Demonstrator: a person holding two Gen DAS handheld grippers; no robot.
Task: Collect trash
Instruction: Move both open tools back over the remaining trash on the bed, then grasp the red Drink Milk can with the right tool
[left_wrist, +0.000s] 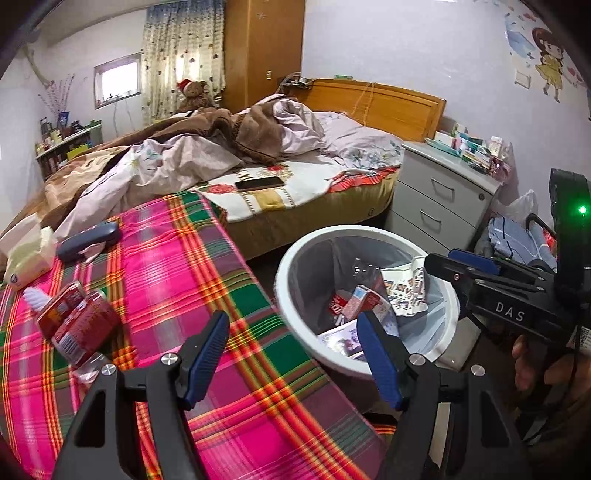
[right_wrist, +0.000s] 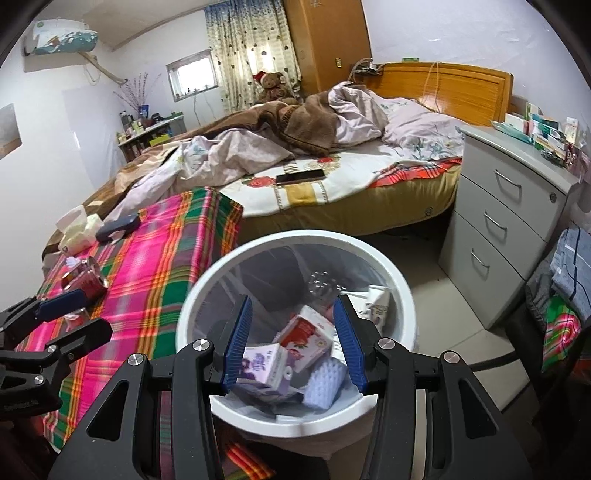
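A white round trash bin (left_wrist: 291, 258) (right_wrist: 207, 280) with a clear liner stands on the floor beside the plaid-covered table (left_wrist: 192, 266) (right_wrist: 162, 258). It holds several cartons, wrappers and a purple sponge (right_wrist: 325, 380). My right gripper (right_wrist: 293, 339) is open and empty, right above the bin; it also shows in the left wrist view (left_wrist: 447, 260). My left gripper (left_wrist: 291, 354) is open and empty over the table's right edge; it also shows in the right wrist view (right_wrist: 70, 314). A red crushed plastic bottle (left_wrist: 83, 328) (right_wrist: 86, 282) and a red carton (left_wrist: 61, 306) lie on the table's left.
On the table's far end lie a tissue pack (left_wrist: 27, 254) and a dark glasses case (left_wrist: 88, 240). Behind is an unmade bed (left_wrist: 258, 155) with a phone (left_wrist: 258, 183). A grey drawer cabinet (left_wrist: 439, 199) stands right of the bin, with clothes (right_wrist: 569, 266) further right.
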